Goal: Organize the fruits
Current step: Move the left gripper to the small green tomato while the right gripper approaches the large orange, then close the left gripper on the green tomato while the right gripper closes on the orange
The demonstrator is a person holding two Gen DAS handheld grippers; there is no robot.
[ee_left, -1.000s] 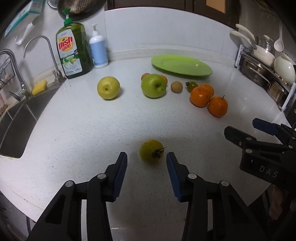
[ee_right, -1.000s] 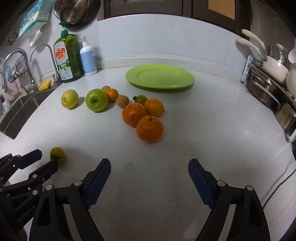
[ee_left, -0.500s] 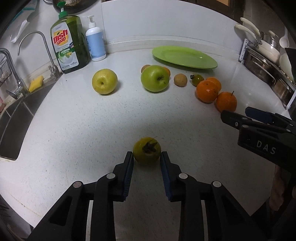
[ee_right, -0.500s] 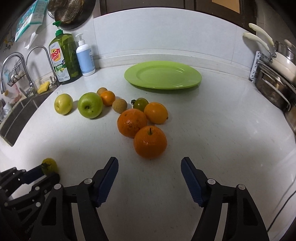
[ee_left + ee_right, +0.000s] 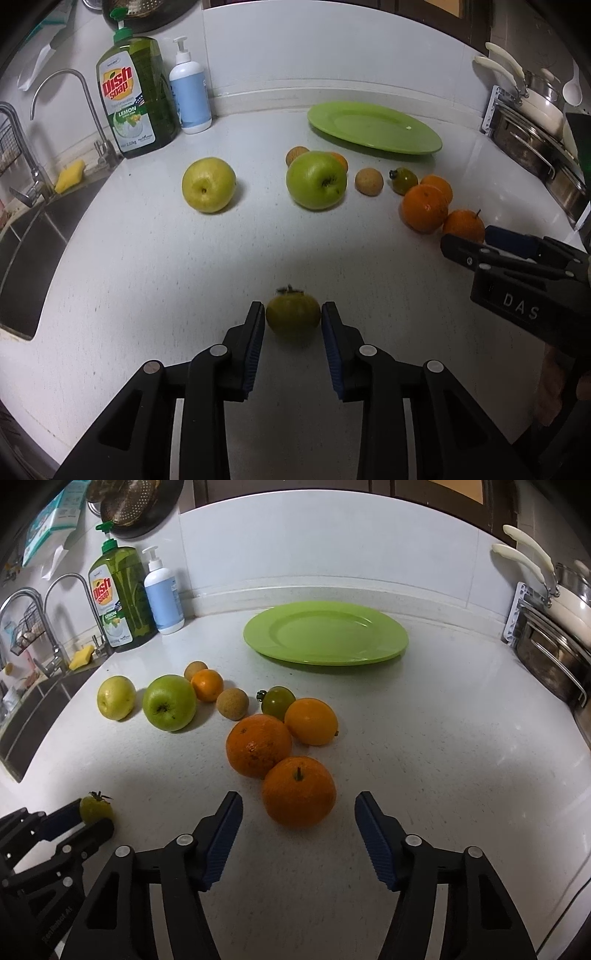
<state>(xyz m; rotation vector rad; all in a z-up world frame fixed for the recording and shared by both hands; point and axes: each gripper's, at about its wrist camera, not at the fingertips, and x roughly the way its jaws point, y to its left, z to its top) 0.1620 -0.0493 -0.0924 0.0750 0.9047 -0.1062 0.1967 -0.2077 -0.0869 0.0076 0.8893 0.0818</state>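
The left gripper [image 5: 293, 325] has its jaws clenched on the small green tomato [image 5: 293, 320]; the right gripper [image 5: 299, 830], jaws closing but clear, straddles the nearest orange [image 5: 299, 792] on the worktop [image 5: 443, 757].

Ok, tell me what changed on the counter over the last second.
The left tool closed onto the small yellow-green tomato, both pads now against it. The right tool advanced around the nearest orange, and its jaws are closing but not yet touching. The other fruit and the green plate stayed put.
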